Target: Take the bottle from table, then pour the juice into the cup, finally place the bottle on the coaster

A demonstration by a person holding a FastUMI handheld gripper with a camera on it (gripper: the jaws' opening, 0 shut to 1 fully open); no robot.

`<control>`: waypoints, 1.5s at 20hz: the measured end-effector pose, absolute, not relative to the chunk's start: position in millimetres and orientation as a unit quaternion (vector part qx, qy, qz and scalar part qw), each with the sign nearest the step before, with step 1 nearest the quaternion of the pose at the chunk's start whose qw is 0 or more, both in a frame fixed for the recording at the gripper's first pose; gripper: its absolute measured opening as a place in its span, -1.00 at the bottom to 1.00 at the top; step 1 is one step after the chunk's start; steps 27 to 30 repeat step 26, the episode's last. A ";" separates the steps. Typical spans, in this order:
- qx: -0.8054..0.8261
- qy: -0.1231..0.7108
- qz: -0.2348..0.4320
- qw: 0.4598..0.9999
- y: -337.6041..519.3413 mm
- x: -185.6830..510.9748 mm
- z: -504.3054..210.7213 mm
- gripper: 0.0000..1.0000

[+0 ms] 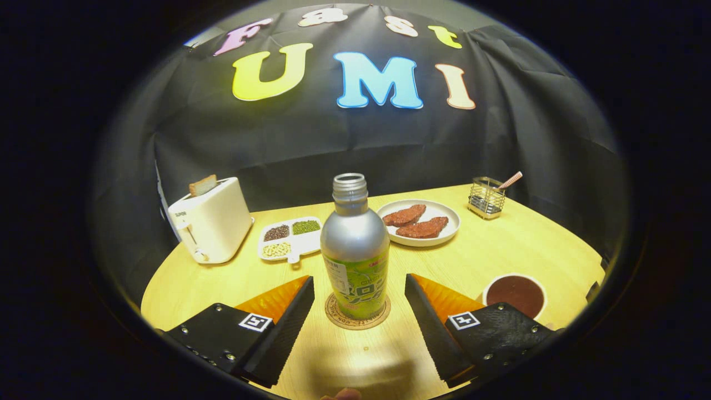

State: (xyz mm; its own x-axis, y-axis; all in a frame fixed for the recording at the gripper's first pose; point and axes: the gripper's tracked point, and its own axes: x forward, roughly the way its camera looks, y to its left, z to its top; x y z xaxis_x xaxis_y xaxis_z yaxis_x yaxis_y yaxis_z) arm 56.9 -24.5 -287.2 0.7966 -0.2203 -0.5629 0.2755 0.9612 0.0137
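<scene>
Standing upright on the coaster (357, 318), the bottle (355, 251) is seen at 12 o'clock between the gripper (359, 311) fingers, spread wide, nothing held. Cup (516, 294) at 2 o'clock, apparently filled. Release seems done; a straight retreat is advised.

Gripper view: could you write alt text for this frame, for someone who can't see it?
A silver bottle stands upright and uncapped on a round coaster, between the open gripper fingers, which do not touch it. To the right sits a cup of dark juice; beyond are a toaster, a divided snack tray, a plate and a wire holder.
</scene>
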 end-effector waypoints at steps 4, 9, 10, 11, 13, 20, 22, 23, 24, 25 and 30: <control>0.052 0.265 -0.113 0.956 -20.1 42.4 -253.7 0.99; 0.045 0.238 -0.090 0.966 -13.4 24.7 -215.6 0.99; 0.044 0.232 -0.087 0.968 -11.7 21.6 -206.6 0.99; 0.045 0.224 -0.082 0.970 -9.2 18.1 -198.4 0.99; 0.044 0.210 -0.077 0.974 -6.2 12.3 -180.1 0.99; 0.045 0.161 -0.064 0.984 -0.6 -7.3 -127.7 0.98; 0.047 0.149 -0.062 0.986 2.2 -11.1 -115.2 0.99; 0.049 0.144 -0.058 0.987 7.6 -11.7 -112.7 0.99; 0.050 0.138 -0.057 0.988 10.0 -13.7 -106.6 0.99; 0.050 0.133 -0.055 0.988 9.8 -14.8 -101.5 0.99; 0.049 0.129 -0.055 0.989 10.2 -17.1 -96.6 0.99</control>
